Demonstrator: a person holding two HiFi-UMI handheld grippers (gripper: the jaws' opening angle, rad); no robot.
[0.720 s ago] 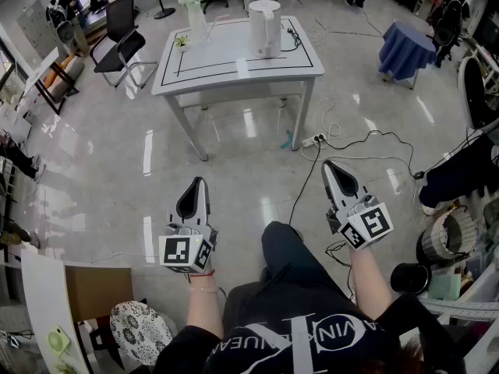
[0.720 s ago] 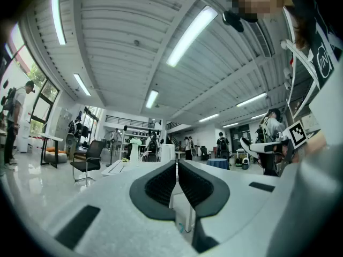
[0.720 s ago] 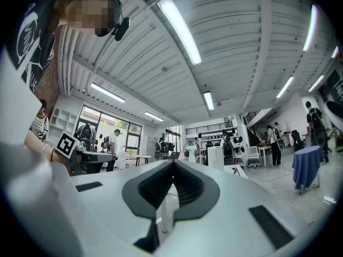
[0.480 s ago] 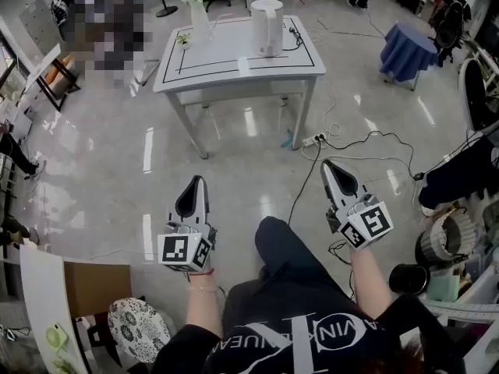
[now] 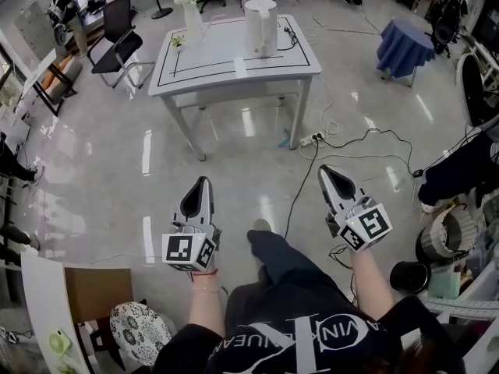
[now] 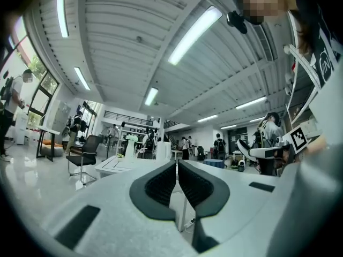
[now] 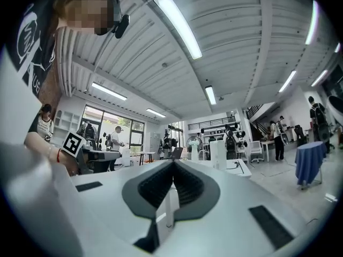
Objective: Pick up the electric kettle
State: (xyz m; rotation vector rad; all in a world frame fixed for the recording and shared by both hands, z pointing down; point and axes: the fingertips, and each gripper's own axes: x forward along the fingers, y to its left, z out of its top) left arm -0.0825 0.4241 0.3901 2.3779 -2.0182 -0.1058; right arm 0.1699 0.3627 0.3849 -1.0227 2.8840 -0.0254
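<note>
**A:** Head view first. Location of electric kettle [image 5: 261,28]?

**B:** On the far right part of the white table [image 5: 234,72], far from both grippers, with open floor between. Stands upright, long axis vertical. Too small to tell which way spout or handle faces.

**A:** Grippers?

**B:** Left gripper [image 5: 202,181] and right gripper [image 5: 323,170] held low and near the body, both aimed towards the table. Judged a carrying pose for the approach, no reach begun.

**A:** Left gripper view?

**B:** Left gripper [image 6: 176,163] level, jaws together but for a thin slit, nothing between. Electric kettle [image 6: 162,150] tiny and upright just left of the jaw line, so aim roughly on target.

**A:** Right gripper view?

**B:** Right gripper [image 7: 173,163] level, jaws fully closed, empty. Electric kettle [image 7: 218,153] upright on the table [image 7: 244,168], to the right of the jaw line. Probably kept closed only because nothing is in reach; needs opening before any grasp.
</note>
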